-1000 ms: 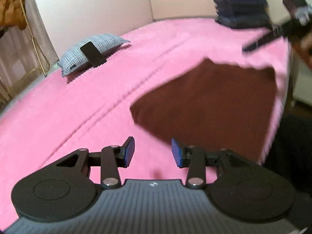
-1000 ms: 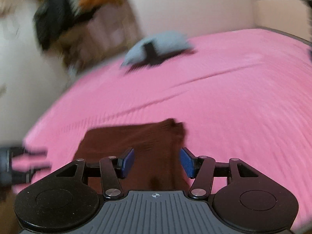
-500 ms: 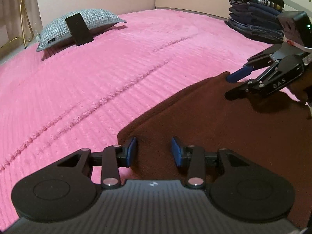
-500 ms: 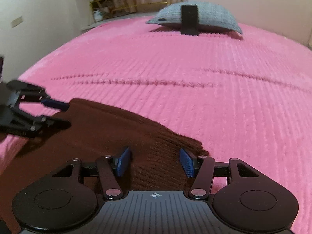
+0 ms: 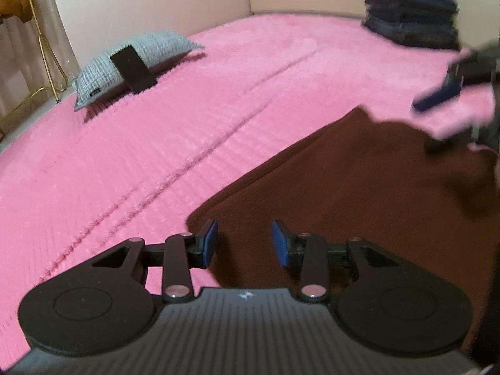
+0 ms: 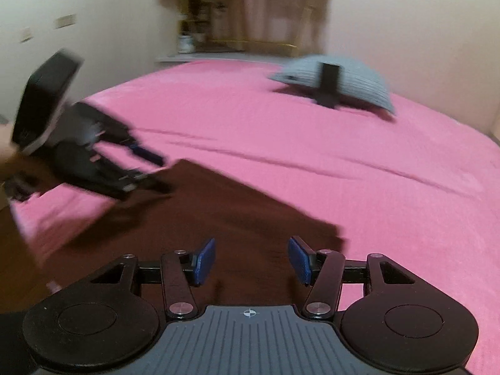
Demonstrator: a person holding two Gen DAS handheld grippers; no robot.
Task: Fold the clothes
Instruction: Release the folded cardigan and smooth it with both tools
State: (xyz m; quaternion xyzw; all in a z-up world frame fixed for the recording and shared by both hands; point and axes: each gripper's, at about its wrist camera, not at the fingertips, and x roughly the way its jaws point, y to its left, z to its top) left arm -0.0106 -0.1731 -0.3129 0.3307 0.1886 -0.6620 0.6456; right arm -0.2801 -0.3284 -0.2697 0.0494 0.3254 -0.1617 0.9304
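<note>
Both the left hand-held gripper (image 5: 244, 243) and right hand-held gripper (image 6: 252, 261) hover released, jaws wide, above the brown garment (image 5: 359, 193) on the pink bed (image 5: 156, 131).

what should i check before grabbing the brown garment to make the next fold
1. Left claw open: ok, jaws apart with nothing between them.
2. Right claw open: ok, jaws apart and empty.
3. Left claw over a corner of the brown garment: ok, the near left corner lies between its fingers.
4. Right claw over the garment's edge: ok, the right corner sits just beyond its right finger.
5. Garment lying flat on the pink blanket: cannot tell, motion blur hides any wrinkles.
6. Fold path free: ok, the grey pillow and the stack of folded clothes lie far off.
</note>
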